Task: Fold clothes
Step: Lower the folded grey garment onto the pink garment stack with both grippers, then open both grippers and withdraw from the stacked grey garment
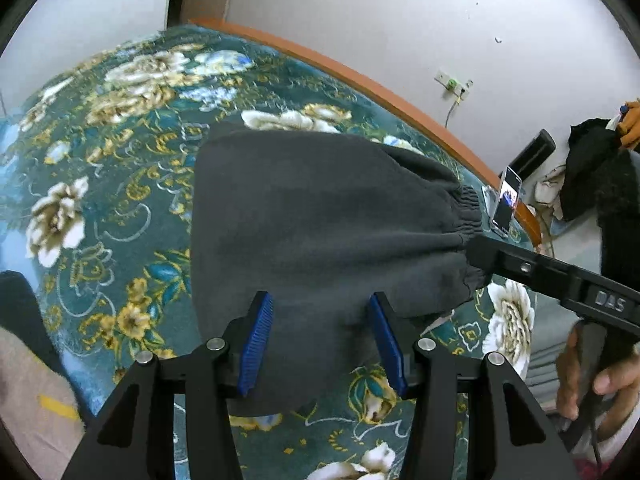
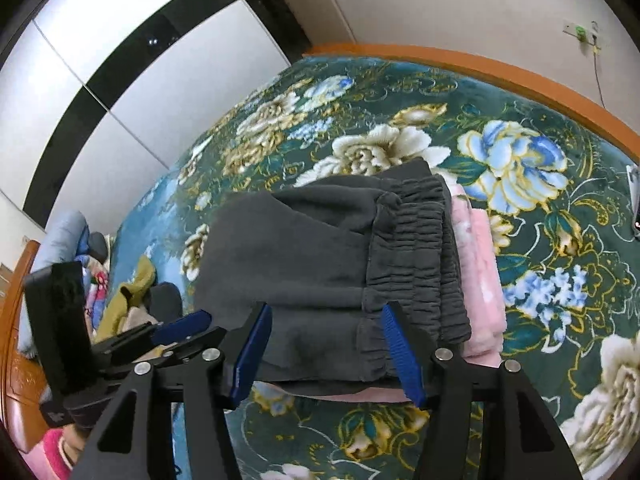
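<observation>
1. White walls and a wardrobe [image 2: 120,68] with white panels and black bands surround a bed [image 1: 120,184] with an orange wooden frame [image 1: 360,80], covered in a teal floral blanket [image 2: 540,240].
2. Dark grey trousers [image 1: 320,220], folded into a compact block, lie on the blanket near the middle of the bed; the elasticated waistband [image 2: 416,248] faces the right side.
3. In the right wrist view the trousers rest on top of a folded pink garment [image 2: 480,272], whose edge shows beside and beneath them.
4. Left claw [image 1: 320,344]: wide open, 2 blue pads straddling the near edge of the trousers, gripping nothing.
5. Right claw [image 2: 324,348]: wide open, blue pads on either side of the trousers' near edge by the waistband, gripping nothing.
6. Phone [image 1: 507,202]: propped upright at the bed's far edge, screen lit.
7. Wall socket [image 1: 454,84] with a cable hanging down.
8. Loose clothes [image 2: 132,292] in a heap on the left of the bed in the right wrist view.
</observation>
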`<state>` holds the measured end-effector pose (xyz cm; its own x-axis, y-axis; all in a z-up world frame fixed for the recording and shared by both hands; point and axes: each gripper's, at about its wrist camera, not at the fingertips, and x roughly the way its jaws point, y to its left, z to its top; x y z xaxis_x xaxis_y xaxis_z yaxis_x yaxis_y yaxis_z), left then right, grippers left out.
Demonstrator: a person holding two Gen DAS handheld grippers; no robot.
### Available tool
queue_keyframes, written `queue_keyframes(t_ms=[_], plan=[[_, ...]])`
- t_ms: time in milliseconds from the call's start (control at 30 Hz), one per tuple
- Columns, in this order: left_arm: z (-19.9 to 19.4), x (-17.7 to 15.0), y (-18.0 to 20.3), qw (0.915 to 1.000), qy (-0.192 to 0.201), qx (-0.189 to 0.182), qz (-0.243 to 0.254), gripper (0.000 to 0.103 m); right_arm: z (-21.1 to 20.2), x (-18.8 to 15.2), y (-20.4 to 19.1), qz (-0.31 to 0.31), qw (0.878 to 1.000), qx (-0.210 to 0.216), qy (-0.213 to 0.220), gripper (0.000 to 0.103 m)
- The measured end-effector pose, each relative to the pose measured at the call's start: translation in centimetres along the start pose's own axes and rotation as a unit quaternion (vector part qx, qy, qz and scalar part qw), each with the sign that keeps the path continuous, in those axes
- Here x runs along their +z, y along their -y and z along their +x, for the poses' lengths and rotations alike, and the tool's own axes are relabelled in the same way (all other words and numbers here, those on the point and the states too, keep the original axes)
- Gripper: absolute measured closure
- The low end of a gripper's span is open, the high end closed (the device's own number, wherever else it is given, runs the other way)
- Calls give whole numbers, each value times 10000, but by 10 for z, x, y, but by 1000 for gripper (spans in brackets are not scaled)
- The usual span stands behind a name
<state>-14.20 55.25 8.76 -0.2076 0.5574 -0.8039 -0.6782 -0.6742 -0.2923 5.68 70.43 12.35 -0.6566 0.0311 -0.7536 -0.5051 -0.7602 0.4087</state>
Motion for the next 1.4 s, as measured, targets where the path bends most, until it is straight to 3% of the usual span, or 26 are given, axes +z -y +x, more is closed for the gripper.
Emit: queue_keyframes(t_ms=[233,500,733,867,1033,1233,1333,1400], plan=[[-28,-29,-6,9986,412,-58,-317,51,-15,-43,-22,-39,9998,6,198,38],[-27,-69,-17,9984,198,42,-529,51,5,-93,-36,111,9994,-321,-30,34],[-25,-87,-24,9970,280,215,-685,29,13,-103,-44,20,9992,-407,-51,25],[-22,-92,-26,9966,310,318,-688,27,15,-106,-40,140,9989,-442,-40,14],[-18,-97,-24,9964,355,368,-670,17,17,-108,-34,240,9985,-494,55,13],[-14,-101,-18,9957,545,415,-620,17,15,-108,-28,259,9976,-569,307,12],[-12,-102,-18,9952,549,452,-677,16,18,-109,-28,155,9977,-603,278,3],[-10,-103,-19,9950,531,439,-730,16,18,-111,-28,131,9979,-547,316,3]])
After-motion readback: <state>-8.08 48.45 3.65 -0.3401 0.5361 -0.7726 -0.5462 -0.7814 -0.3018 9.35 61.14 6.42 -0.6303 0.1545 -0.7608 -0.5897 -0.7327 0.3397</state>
